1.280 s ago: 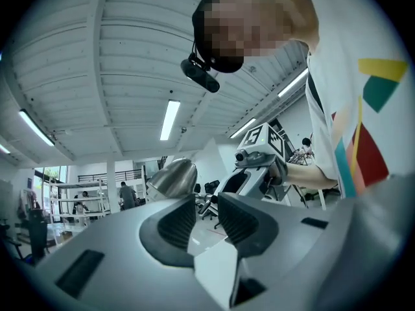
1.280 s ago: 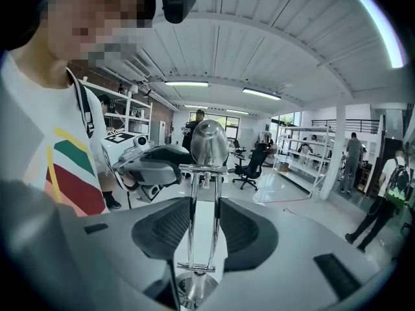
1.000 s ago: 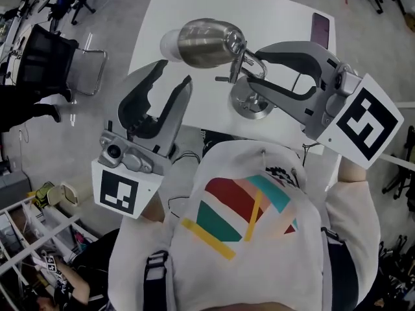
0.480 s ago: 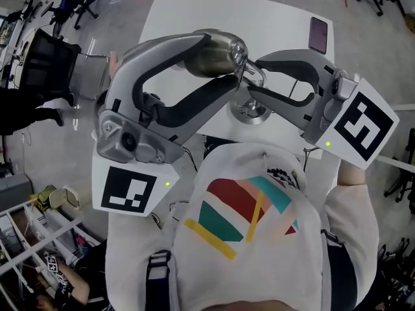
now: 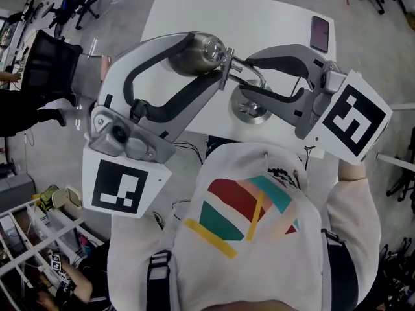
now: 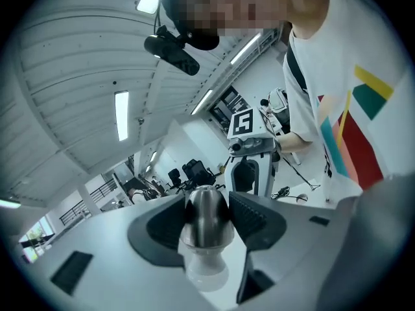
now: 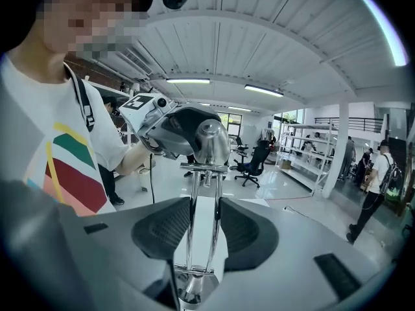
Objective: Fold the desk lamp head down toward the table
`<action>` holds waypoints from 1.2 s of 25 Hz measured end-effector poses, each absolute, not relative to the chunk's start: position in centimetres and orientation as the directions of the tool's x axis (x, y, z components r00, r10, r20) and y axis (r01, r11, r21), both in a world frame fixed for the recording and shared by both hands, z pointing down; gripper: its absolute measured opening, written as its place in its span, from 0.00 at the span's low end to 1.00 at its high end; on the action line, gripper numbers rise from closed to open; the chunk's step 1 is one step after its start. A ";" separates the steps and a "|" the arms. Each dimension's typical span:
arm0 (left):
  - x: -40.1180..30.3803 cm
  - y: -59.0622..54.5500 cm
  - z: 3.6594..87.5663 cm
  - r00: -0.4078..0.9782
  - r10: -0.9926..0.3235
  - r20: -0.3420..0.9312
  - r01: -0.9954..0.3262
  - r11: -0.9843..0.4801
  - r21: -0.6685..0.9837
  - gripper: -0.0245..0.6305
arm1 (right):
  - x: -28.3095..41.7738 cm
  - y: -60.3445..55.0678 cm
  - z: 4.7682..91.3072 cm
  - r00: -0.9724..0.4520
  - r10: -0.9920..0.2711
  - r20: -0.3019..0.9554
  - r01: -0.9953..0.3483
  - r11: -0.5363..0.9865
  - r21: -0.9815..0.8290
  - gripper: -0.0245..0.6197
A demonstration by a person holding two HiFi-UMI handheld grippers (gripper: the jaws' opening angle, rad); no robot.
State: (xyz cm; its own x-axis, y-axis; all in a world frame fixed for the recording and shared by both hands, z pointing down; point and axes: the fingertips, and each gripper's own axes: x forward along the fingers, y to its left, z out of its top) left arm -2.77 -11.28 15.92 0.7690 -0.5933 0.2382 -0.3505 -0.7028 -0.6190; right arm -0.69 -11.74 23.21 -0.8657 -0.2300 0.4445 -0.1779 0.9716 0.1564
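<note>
- Since a second ago the left gripper point(image 5: 209, 58) has swung in from 8 o'clock of the lamp. Its jaws, wider than before, now stand spread astride the lamp head point(image 5: 187, 54), with no squeeze visible yet.
- The right gripper point(image 5: 246, 78) pinches the twin chrome rods of the lamp arm point(image 7: 201, 193), above the lamp base point(image 5: 251, 110) on the table point(image 5: 272, 18).
- The lamp head sits raised, at 10 o'clock from the base in the head view.
- To do the fold well, I would close the left jaws on the broad chrome shell, not the white bulb point(image 6: 206, 271).
- The shell looks rounded and slick, so a slow downward tilt seems safest.
- A firm right grip should stop the base tipping or sliding.
</note>
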 end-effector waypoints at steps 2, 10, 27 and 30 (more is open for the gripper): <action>-3.5 -11.7 16.6 0.760 -0.605 0.236 -0.382 -0.710 -0.592 0.43 | -1.0 -11.9 23.6 -0.865 -0.216 0.454 -0.162 0.975 0.154 0.27; -8.9 -13.6 20.5 0.716 -0.650 0.256 -0.519 -0.740 -0.427 0.43 | -4.5 -12.6 25.3 -0.866 -0.149 0.477 -0.119 0.989 0.092 0.28; -14.4 -17.3 36.0 0.824 -0.535 0.187 -0.562 -0.813 0.149 0.43 | -9.5 -15.2 33.1 -0.747 -0.002 0.665 -0.110 0.987 -0.120 0.28; -14.3 -17.5 38.3 0.844 -0.506 0.179 -0.536 -0.814 0.225 0.43 | -9.9 -15.4 34.2 -0.716 0.003 0.698 -0.115 0.986 -0.122 0.28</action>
State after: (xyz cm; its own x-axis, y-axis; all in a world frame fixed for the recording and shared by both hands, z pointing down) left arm -14.29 -17.48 38.35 0.8436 -0.5062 0.1794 -0.5360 -0.8137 0.2247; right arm -9.94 -15.41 34.21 -0.7158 0.0031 0.6983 -0.1152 0.9858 -0.1224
